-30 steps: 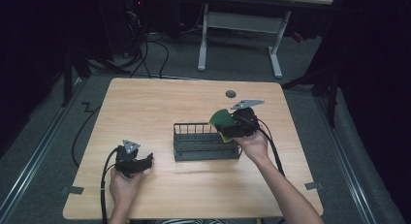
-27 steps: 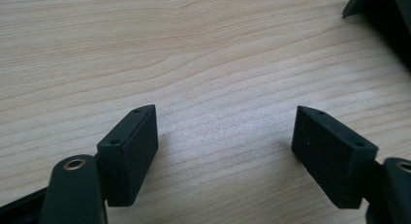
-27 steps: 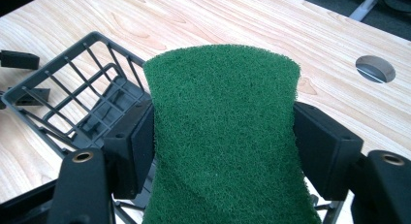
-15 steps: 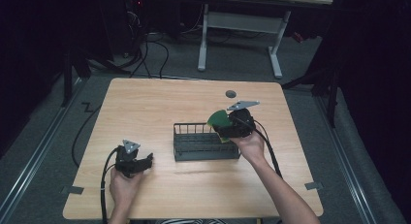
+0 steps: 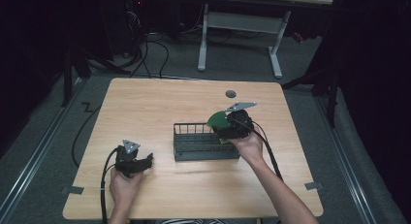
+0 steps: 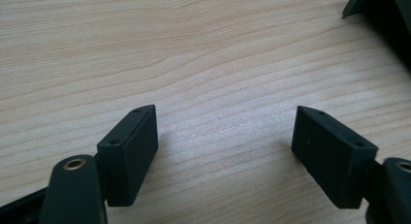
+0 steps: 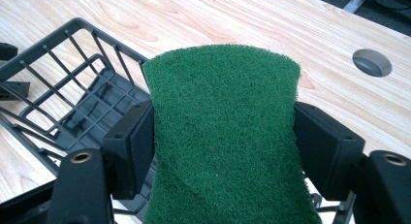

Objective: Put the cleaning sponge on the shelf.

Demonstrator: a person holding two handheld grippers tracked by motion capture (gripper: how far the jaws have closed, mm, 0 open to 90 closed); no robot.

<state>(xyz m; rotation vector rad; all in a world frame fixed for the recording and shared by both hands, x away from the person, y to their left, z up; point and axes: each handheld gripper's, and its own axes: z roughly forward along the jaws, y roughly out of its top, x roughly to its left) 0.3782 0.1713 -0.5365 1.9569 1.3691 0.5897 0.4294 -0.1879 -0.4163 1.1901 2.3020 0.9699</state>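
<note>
A green scouring sponge [image 7: 223,132] is pinched at its sides between the jaws of my right gripper [image 7: 224,146], which is shut on it. In the high view that sponge [image 5: 218,120] hangs over the right end of a dark wire basket [image 5: 186,142], with the right gripper [image 5: 224,129] just above the basket's rim. The basket's bars [image 7: 72,83] lie below and left of the sponge. My left gripper [image 5: 144,161] rests low on the table at the front left, open, with bare wood between its jaws [image 6: 225,141].
The wooden table [image 5: 160,103] has a grey cable grommet [image 5: 230,93] near its far edge, also seen as a grommet [image 7: 372,62] beyond the sponge. Cables trail from both grippers toward the front edge. A dark corner of the basket [image 6: 383,15] sits ahead of the left gripper.
The right gripper with the sponge has shifted slightly left, over the basket's right end. The left gripper has stayed put.
</note>
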